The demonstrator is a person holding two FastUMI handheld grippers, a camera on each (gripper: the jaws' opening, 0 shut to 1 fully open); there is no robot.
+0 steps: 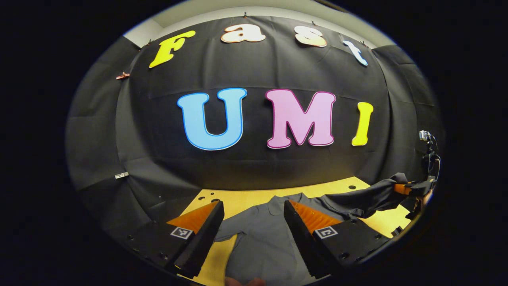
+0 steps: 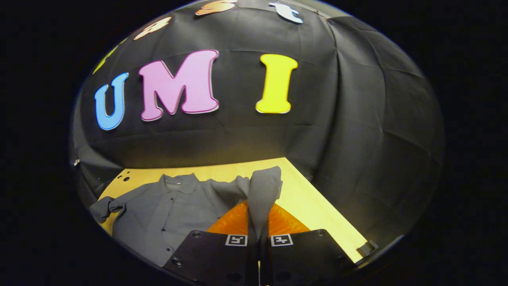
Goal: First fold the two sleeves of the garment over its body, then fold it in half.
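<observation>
A grey collared shirt (image 1: 260, 238) lies face up on the yellow table (image 1: 246, 196), its collar toward the back wall. My left gripper (image 1: 254, 210) hovers open over the shirt's body, nothing between its fingers. In the left gripper view, far right, the right gripper (image 1: 412, 187) holds one sleeve (image 1: 369, 196) lifted off the table. In the right gripper view, my right gripper (image 2: 258, 216) is shut on that sleeve's end (image 2: 264, 190), which sticks up between the fingers. The shirt (image 2: 166, 210) spreads to the left, its other sleeve (image 2: 104, 208) bunched at the table's left edge.
The black cloth wall rises right behind the table. Small holes (image 1: 214, 196) mark the table's far corner. A camera on a stand (image 1: 426, 139) stands at the right side. The table's right edge (image 2: 337, 222) runs close to the right gripper.
</observation>
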